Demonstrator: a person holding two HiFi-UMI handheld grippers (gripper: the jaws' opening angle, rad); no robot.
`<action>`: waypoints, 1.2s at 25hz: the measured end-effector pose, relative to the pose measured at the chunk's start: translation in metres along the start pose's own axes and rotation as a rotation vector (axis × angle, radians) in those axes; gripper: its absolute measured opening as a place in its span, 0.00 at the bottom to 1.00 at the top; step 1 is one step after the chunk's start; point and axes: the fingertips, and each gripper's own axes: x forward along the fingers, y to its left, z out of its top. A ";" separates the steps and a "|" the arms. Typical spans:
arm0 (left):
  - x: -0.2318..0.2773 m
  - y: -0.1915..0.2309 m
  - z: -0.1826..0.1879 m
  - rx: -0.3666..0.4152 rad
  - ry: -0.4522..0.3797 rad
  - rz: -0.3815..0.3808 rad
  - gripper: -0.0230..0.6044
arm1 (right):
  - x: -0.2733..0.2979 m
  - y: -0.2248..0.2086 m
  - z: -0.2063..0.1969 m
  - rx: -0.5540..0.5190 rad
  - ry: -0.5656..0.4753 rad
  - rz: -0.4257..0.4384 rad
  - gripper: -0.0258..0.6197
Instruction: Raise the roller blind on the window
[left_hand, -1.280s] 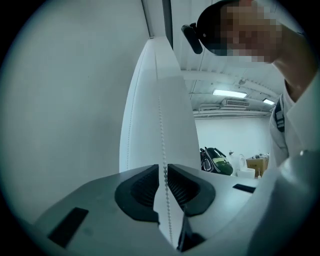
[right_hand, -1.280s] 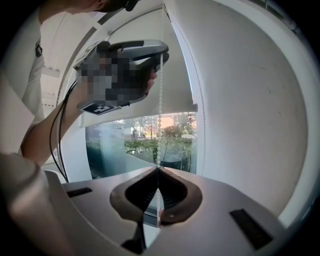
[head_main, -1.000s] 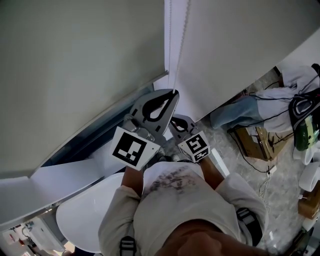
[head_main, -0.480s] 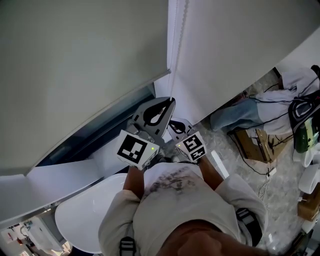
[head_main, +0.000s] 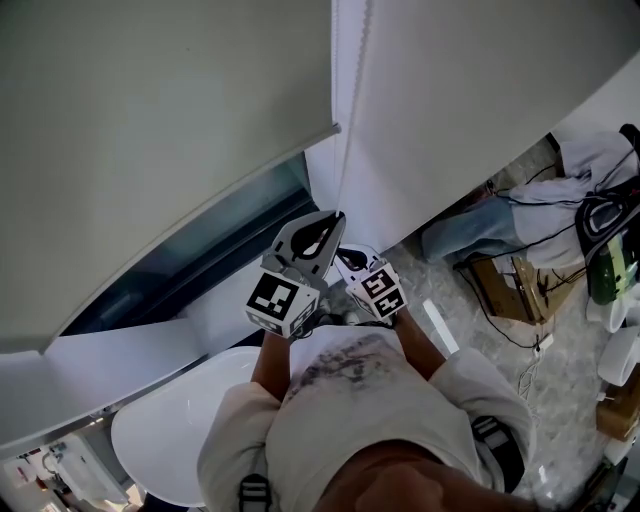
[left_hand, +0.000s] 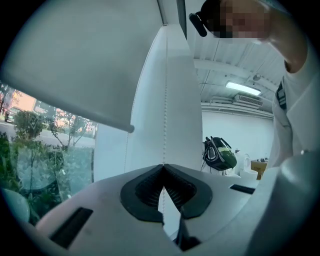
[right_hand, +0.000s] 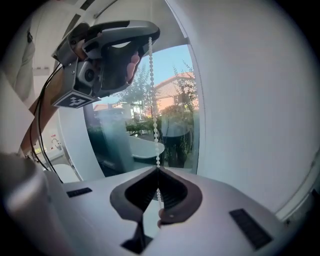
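Since both tools are clamped on it right now, here are some quick notes on how this bead chain (head_main: 345, 110) handles. It hangs down the upper middle of the head view, just right of the roller blind (head_main: 160, 120), which fills the upper left. The blind's bottom rail (head_main: 200, 215) runs diagonally, with a strip of window glass (head_main: 190, 260) showing under it.

My left tool (head_main: 335, 218) is pinched shut on the chain. My right tool (head_main: 345, 258) is closed on the same strand just below it. In each tool's own view the beads run straight into the closed tips.

The chain looks thin, light and totally limp, so I reckon it only takes a pull, never a push. The beads look like smooth plastic, and I'd guess they slip unless a tool closes between two of them. The best spot to grab is probably high on the strand, above the other tool, pulling straight down along it. Yanking sideways likely just makes it swing. The blind itself looks light.
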 end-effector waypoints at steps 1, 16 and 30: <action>0.001 0.000 -0.004 -0.005 0.008 0.001 0.05 | 0.001 -0.001 -0.004 0.003 0.009 0.002 0.13; 0.005 0.001 -0.055 -0.077 0.070 0.015 0.05 | 0.018 -0.002 -0.052 0.036 0.127 0.029 0.13; 0.000 -0.005 -0.089 -0.106 0.127 0.028 0.05 | 0.019 0.005 -0.087 0.030 0.238 0.045 0.14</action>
